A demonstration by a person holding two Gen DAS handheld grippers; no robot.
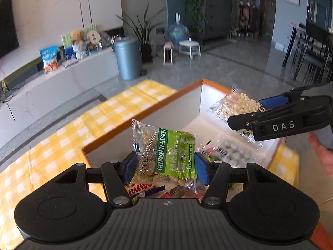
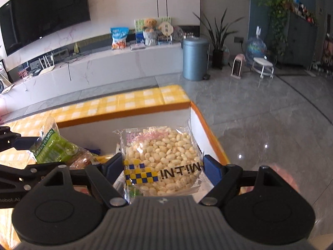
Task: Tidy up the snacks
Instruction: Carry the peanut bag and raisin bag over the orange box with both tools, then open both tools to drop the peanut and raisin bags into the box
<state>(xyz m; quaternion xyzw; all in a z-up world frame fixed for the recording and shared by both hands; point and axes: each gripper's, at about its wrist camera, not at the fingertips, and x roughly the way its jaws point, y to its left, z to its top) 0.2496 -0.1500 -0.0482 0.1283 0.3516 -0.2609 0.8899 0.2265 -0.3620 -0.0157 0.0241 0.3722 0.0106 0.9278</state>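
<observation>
Over the box (image 1: 183,104), the left tongs (image 1: 166,164) are gripping a green raisin pack (image 1: 174,154) by its sides, blue pads (image 1: 200,167) pressing in on the wrapper. The pack is standing tilted above the box's open top, with other wrapped snacks (image 1: 145,188) lying under it inside. Just beside them, the right tongs (image 2: 162,166) are clamping a clear bag of puffed rice (image 2: 160,156), also held over the box, nearer its far corner. A blue-and-yellow checked band is running across that bag's lower part. In the left wrist view the right tongs are reaching in from the right, with part of a hand (image 1: 321,152) showing at the edge.

The box is sitting on a worktop (image 2: 116,104) under a yellow checked cloth; its rim is orange and its inner walls white. More packets (image 1: 231,152) are lying blurred on its bottom.

Beyond the worktop, grey floor tiles are catching the light. A blue-grey bin (image 2: 195,59) is standing by a long white cabinet (image 2: 104,68), which is carrying a blue snack bag (image 2: 119,38) and a teddy bear (image 2: 150,26). A dark TV (image 2: 41,12) is hanging on the wall above, and a potted plant (image 2: 218,39) is standing just right of the bin.
</observation>
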